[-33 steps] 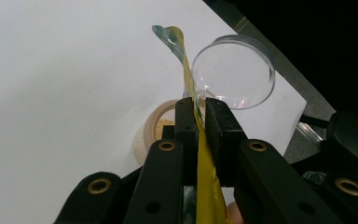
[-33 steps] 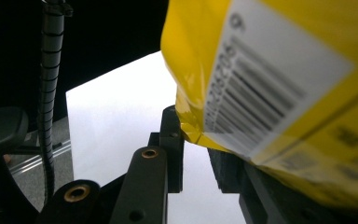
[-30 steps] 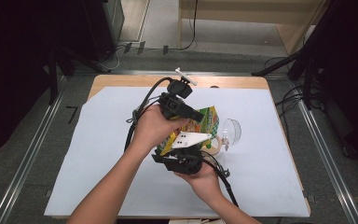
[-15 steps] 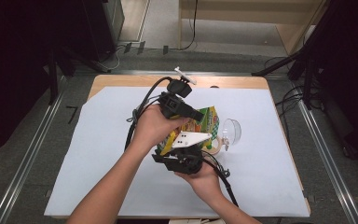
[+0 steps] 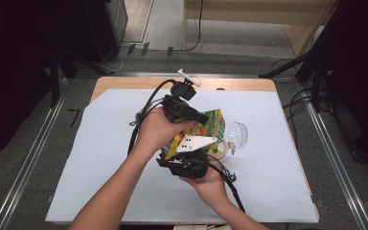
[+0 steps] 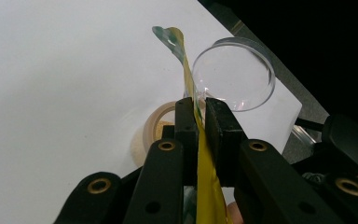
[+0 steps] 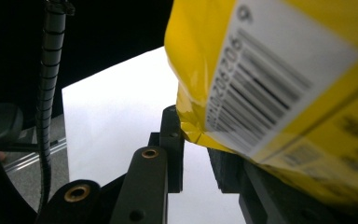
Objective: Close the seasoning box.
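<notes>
The yellow snack bag (image 5: 206,125) is being held up above the white worktop (image 5: 76,167), beside a clear cup (image 5: 239,134) and a tape roll (image 5: 220,149). The left gripper (image 6: 199,122) is clamping its fingers on the bag's edge, and the right gripper (image 7: 196,149) is pinching a corner. The bag looks unopened, so tearing and pouring are probably still to come.

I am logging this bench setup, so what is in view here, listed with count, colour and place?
snack bag: one, yellow and green with a barcode, held above the table between both grippers.
clear cup: one, transparent, lying on its side on the sheet right of the bag.
tape roll: one, beige, on the sheet beside the cup.
white sheet: one, covering most of the wooden table.
left gripper: one, black, jaws pinched on the bag's thin edge.
right gripper: one, black, at the bag's lower corner; its grip is not clear.
hands: two, one on each gripper.
</notes>
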Motion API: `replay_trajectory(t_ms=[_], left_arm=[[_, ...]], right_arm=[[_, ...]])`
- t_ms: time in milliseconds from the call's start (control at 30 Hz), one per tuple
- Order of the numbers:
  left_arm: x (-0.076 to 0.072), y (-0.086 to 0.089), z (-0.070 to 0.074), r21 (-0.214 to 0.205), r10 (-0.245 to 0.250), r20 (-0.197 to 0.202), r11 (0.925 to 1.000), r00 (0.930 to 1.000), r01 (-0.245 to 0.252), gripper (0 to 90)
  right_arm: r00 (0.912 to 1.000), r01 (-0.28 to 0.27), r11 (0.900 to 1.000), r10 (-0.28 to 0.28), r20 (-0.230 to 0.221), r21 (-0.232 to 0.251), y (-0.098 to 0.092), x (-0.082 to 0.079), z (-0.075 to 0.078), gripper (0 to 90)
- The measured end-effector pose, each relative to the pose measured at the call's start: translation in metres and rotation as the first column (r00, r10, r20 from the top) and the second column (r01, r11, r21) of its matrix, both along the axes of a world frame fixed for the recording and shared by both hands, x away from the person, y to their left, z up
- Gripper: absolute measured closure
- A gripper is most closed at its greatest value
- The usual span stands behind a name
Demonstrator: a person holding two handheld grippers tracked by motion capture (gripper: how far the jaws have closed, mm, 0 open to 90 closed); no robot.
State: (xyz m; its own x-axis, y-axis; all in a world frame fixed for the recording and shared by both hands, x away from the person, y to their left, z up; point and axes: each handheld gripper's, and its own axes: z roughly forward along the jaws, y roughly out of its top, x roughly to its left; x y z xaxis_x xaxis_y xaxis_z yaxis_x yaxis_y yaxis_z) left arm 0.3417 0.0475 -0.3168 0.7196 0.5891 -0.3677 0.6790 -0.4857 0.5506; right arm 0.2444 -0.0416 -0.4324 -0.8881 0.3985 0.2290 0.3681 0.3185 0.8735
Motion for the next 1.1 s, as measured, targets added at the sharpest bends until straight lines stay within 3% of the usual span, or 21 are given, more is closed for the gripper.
replay_trajectory(t_ms=[300,1100], left_arm=[[0.0030,-0.0004,0.0012,-0.019,0.011,0.012,0.9998,0.9999,-0.011,83.9],[0.0066,0.0038,-0.0002,-0.010,0.018,-0.007,0.9998,0.9998,-0.018,83.7]], right_arm=[[1.0000,-0.002,1.0000,0.002,0.003,-0.006,-0.0027,0.0049,-0.0004,77.8],[0.9998,-0.021,0.9998,0.021,-0.005,-0.006,-0.0011,0.0026,0.0047,77.6]])
